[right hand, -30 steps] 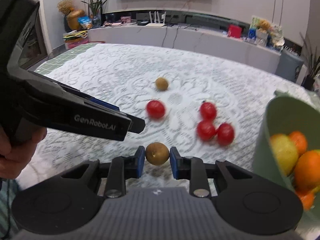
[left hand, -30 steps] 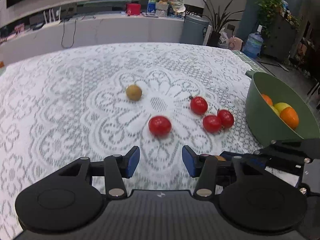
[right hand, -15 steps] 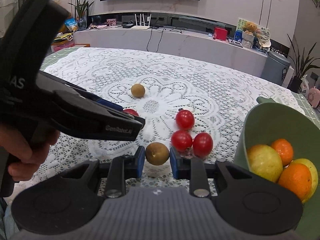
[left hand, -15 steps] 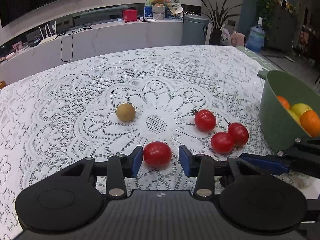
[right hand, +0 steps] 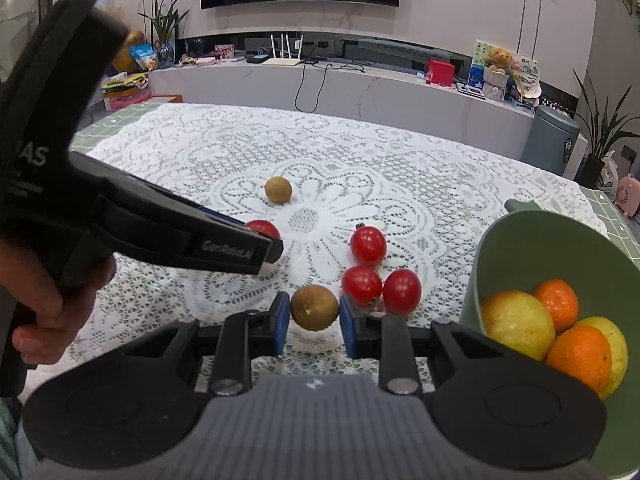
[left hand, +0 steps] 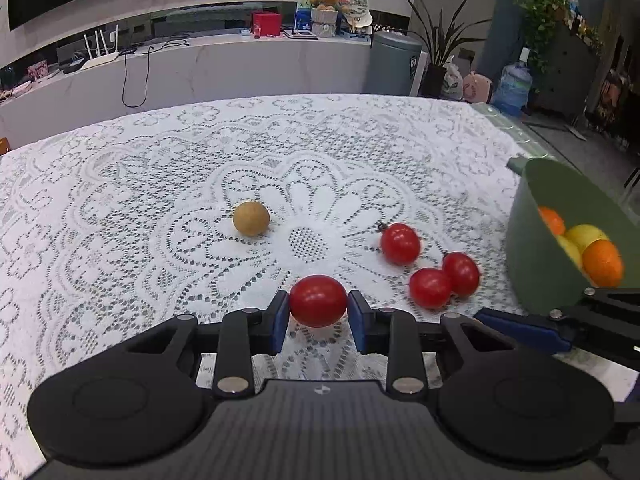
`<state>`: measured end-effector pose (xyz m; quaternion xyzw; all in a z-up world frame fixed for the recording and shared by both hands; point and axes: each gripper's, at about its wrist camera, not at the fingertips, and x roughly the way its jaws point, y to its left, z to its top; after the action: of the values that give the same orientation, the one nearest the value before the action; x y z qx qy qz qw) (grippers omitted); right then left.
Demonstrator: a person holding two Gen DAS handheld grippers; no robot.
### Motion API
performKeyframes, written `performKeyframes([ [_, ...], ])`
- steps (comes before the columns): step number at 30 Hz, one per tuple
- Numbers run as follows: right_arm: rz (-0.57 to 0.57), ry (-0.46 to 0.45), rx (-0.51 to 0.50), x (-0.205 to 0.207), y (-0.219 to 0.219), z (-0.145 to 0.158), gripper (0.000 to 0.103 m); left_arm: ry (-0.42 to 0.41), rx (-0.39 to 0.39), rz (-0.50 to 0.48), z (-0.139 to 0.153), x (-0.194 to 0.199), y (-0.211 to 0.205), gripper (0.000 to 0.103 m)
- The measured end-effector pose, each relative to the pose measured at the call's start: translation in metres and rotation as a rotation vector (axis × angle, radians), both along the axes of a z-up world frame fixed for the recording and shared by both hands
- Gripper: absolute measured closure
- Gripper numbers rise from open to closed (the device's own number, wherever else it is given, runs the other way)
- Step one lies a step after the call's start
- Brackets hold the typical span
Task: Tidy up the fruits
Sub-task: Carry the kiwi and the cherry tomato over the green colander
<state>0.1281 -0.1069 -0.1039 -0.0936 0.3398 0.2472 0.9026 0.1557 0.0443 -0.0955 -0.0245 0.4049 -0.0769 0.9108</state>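
A red tomato (left hand: 318,300) sits on the lace cloth between the blue pads of my left gripper (left hand: 318,314). Its jaws are closing and both pads touch the tomato. My right gripper (right hand: 314,314) is shut on a small brown round fruit (right hand: 315,307), held just above the cloth. A second brown fruit (left hand: 251,218) lies further back near the cloth's middle. Three more red tomatoes (left hand: 400,243) (left hand: 430,287) (left hand: 461,273) lie to the right. The green bowl (right hand: 520,248) at the right holds oranges (right hand: 580,354) and yellow fruit (right hand: 518,324).
The white lace tablecloth (left hand: 120,200) covers the table. In the right wrist view a hand (right hand: 44,300) holds the left gripper's black body at the left. A white counter (left hand: 200,68) and a grey bin (left hand: 394,62) stand behind the table.
My left gripper moved up to the nearest red tomato and its jaws closed from wide apart onto it. The right gripper kept hold of the brown fruit.
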Motion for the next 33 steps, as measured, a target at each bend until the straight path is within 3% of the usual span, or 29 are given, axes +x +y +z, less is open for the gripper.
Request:
performKeyframes([
  [17, -0.026, -0.116, 0.089, -0.042, -0.048, 0.059, 0.08, -0.104, -0.106, -0.049, 0.07, -0.052, -0.023, 0.068],
  [22, -0.063, -0.103, 0.141, -0.044, -0.078, 0.074, 0.08, -0.127, -0.11, -0.107, 0.084, -0.061, -0.043, 0.068],
  [33, -0.108, -0.107, 0.098, -0.041, -0.137, 0.093, 0.08, -0.112, -0.103, -0.26, 0.09, -0.062, -0.098, 0.068],
])
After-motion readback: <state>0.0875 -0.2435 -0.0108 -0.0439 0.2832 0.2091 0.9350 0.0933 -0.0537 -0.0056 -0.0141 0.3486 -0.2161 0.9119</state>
